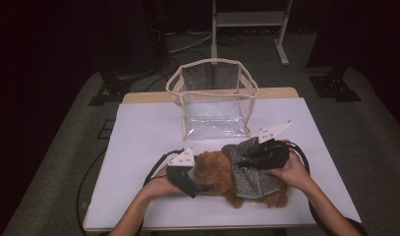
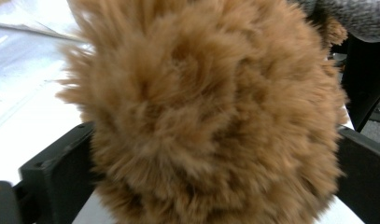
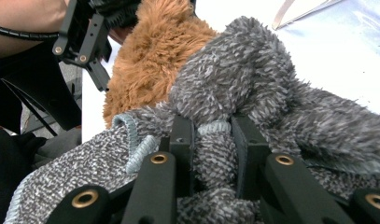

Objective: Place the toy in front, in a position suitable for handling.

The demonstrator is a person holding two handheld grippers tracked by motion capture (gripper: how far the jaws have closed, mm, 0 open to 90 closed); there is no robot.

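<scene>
The toy point(image 1: 214, 173), a brown plush in a grey knit garment point(image 1: 250, 173), lies on its side on the white table point(image 1: 138, 142), near the front edge, between the two hands. The clear bag point(image 1: 214, 98) stands open and well behind it, with nothing inside, so the work looks early: either the garment is being handled on the toy or the toy is about to be lifted toward the bag (I cannot tell which). The left gripper point(image 1: 200, 188) has its jaws spread wide around the toy's fluffy head, one on each side, with fur pressing between them. The right gripper point(image 3: 211, 154) is clamped on a fold of the garment, its jaws pinching the nubby fabric. The fur is long, soft and shaggy; the garment is speckled terry with a pale stitched hem; the bag is glossy plastic with cream binding and stiff, boxy walls
</scene>
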